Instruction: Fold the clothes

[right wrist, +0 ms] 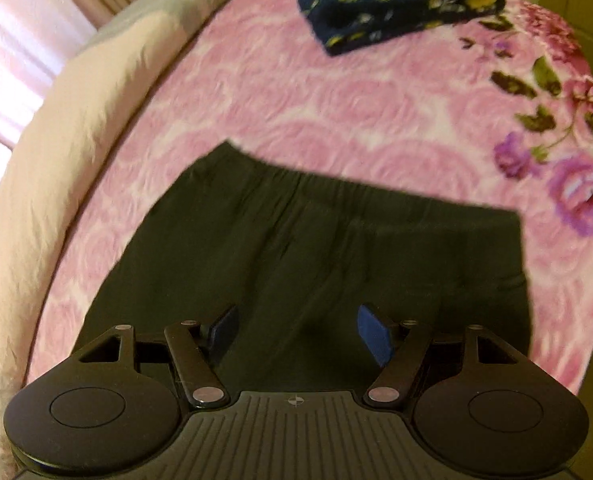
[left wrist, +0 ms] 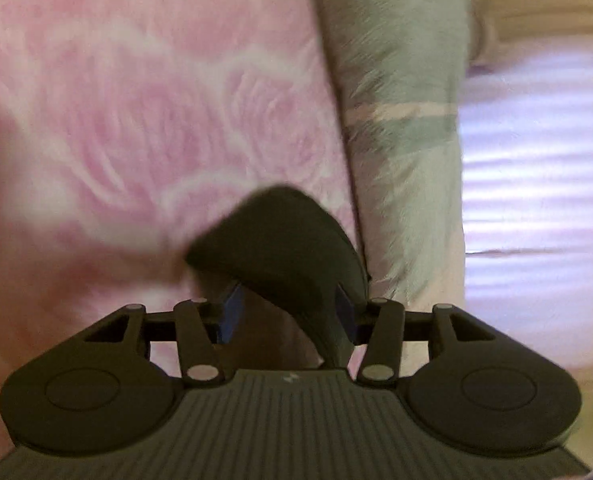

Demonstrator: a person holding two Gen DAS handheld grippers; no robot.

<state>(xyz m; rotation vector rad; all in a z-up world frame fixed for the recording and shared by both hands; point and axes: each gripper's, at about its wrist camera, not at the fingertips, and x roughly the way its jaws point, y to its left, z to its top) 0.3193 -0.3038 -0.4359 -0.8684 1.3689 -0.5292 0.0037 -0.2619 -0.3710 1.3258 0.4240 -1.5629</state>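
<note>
A black garment [right wrist: 316, 248] with a gathered elastic waistband lies spread flat on the pink rose-patterned blanket [right wrist: 336, 100]. My right gripper [right wrist: 296, 332] is open, its blue pads apart just above the garment's near part. In the left wrist view, a fold of the black garment [left wrist: 276, 248] rises between the blue pads of my left gripper [left wrist: 286, 316], which is lifted over the pink blanket [left wrist: 136, 100]. The jaws stand fairly wide and the cloth hides the contact.
A folded navy floral garment [right wrist: 396, 0] lies at the blanket's far end. A pale grey-green padded edge [left wrist: 400, 120] runs beside the blanket and also shows in the right wrist view [right wrist: 76, 140]. Bright curtains [left wrist: 536, 160] lie beyond it.
</note>
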